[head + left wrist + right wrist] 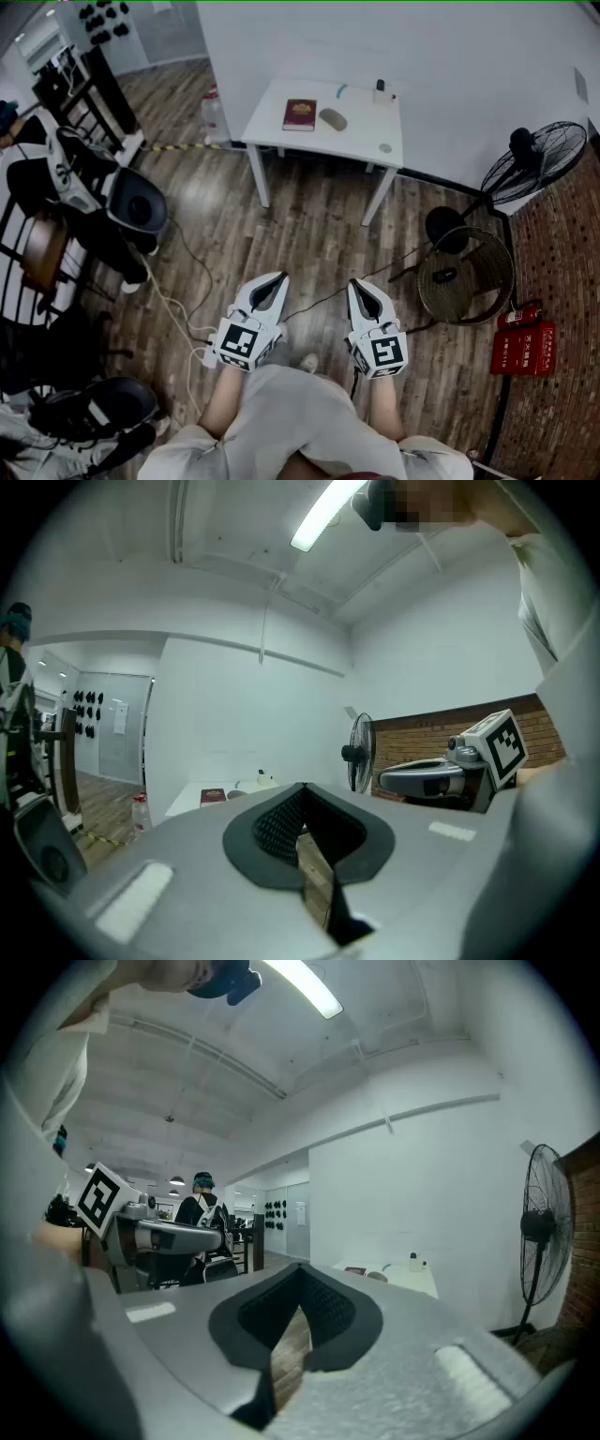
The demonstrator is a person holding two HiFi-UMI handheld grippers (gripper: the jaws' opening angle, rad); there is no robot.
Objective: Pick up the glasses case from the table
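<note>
The grey oval glasses case (333, 119) lies on a small white table (361, 141) far ahead of me, beside a dark red book (300, 114). My left gripper (273, 284) and right gripper (360, 289) are held side by side over the wooden floor, well short of the table, both pointing level towards it. Both are shut with nothing between their jaws. The case (235, 794) is a small shape beyond the left gripper (300, 787) in the left gripper view. It shows again (378, 1276) beyond the right gripper (300, 1267) in the right gripper view.
A small bottle (380, 91) stands at the table's far edge. A standing fan (539, 159), a round wicker basket (464, 274) and red fire extinguishers (525, 347) are to the right. Chairs, a black bin (139, 208) and floor cables (178, 309) lie left. A person (202, 1206) stands far back.
</note>
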